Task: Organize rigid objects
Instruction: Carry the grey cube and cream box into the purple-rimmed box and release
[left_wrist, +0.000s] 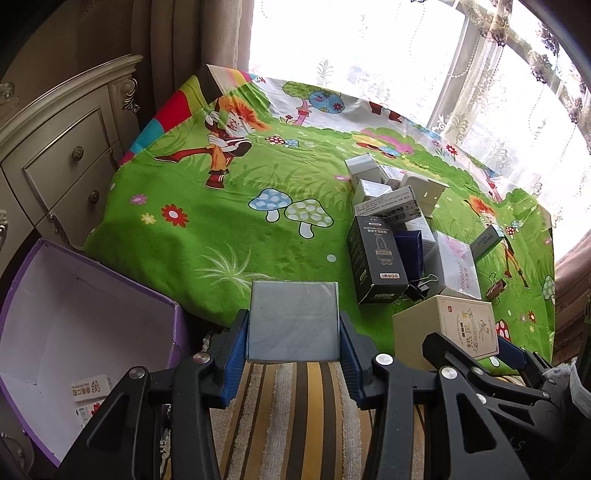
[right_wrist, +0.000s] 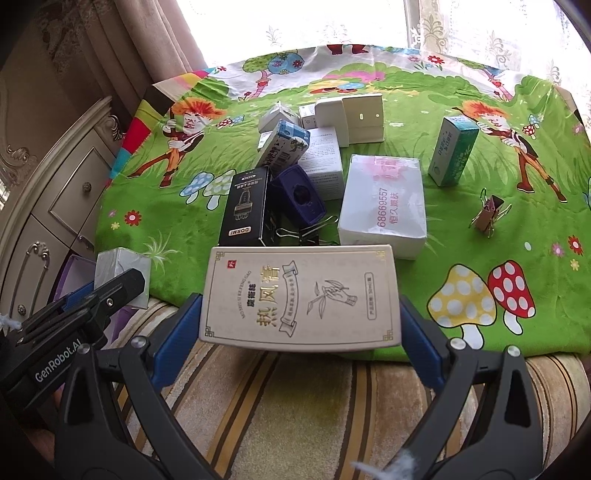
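Two tools clamped: left tool (left_wrist: 293, 354) grips matte grey square box (left_wrist: 293, 319); right tool (right_wrist: 300, 332) grips flat cream carton (right_wrist: 300, 299).

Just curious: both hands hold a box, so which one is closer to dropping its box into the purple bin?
Probably the left: its grey box is beside the purple bin.

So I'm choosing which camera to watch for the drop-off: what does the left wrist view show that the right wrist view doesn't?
Left wrist only: the inside of the purple bin, open beside the table, with small boxes at its bottom.
Right wrist only: the copper binder clip standing alone on the cloth, and the whole front of the teal box.
Both: the grey box in the left hand-held gripper, the beige box in the right hand-held gripper, and the black DORMI box.
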